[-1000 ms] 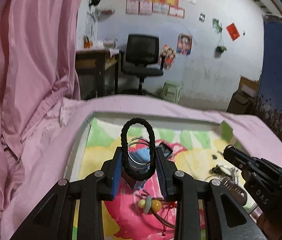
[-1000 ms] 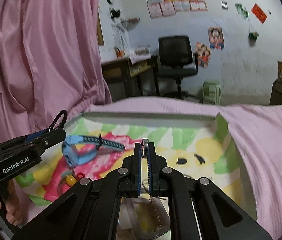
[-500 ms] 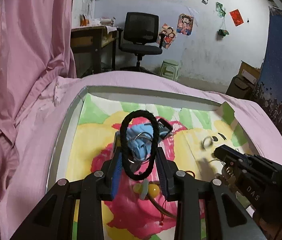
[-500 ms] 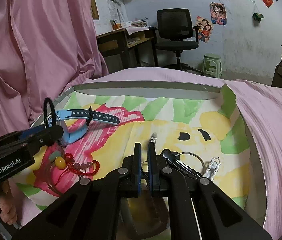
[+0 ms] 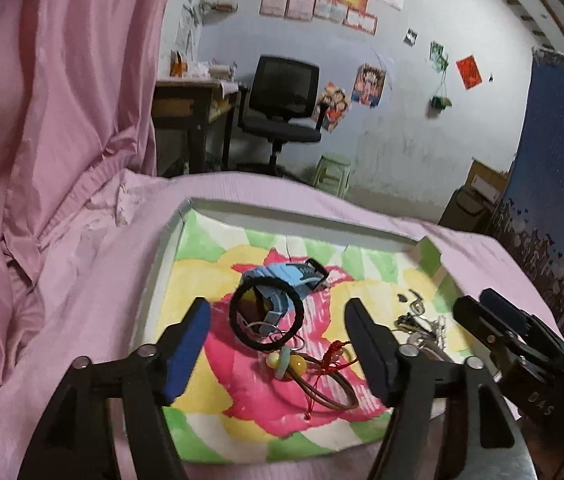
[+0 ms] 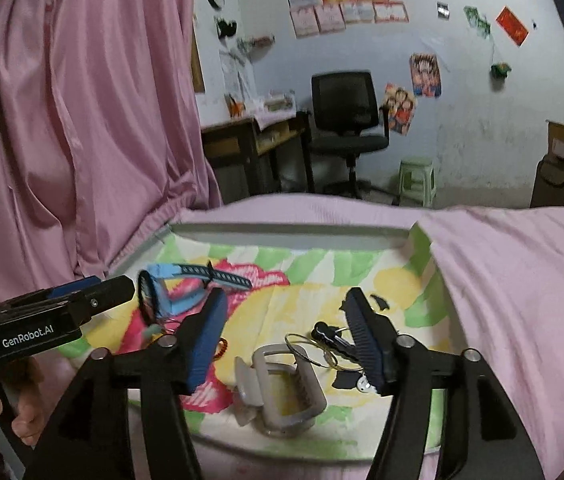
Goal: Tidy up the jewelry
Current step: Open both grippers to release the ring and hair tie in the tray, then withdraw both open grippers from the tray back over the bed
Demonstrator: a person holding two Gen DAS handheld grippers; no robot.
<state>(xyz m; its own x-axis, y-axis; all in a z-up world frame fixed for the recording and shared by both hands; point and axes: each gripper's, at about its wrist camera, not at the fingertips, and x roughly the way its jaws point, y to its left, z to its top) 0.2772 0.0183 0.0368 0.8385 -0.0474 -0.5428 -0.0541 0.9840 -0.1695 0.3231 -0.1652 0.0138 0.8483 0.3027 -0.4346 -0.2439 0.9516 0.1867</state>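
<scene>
left gripper (image 5: 277, 324) spread wide, empty; black hair tie (image 5: 266, 317) lying between its tips on blue watch (image 5: 288, 280) | withdraw straight, avoid snagging tie | right gripper (image 6: 288, 316) spread wide, empty, above grey clip (image 6: 288, 384), keys (image 6: 330, 334) at right tip | "GenRobot.AI", "DAS" legible

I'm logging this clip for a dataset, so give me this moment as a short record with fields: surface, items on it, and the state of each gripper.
surface: tray with a colourful floral liner, set on pink bedding
left side items: black hair tie lying over a blue watch; beaded red cord bracelet nearer the camera
right side items: thin bangles, dark hair clip, grey claw clip
left gripper: open, holding nothing
right gripper: open, holding nothing
</scene>
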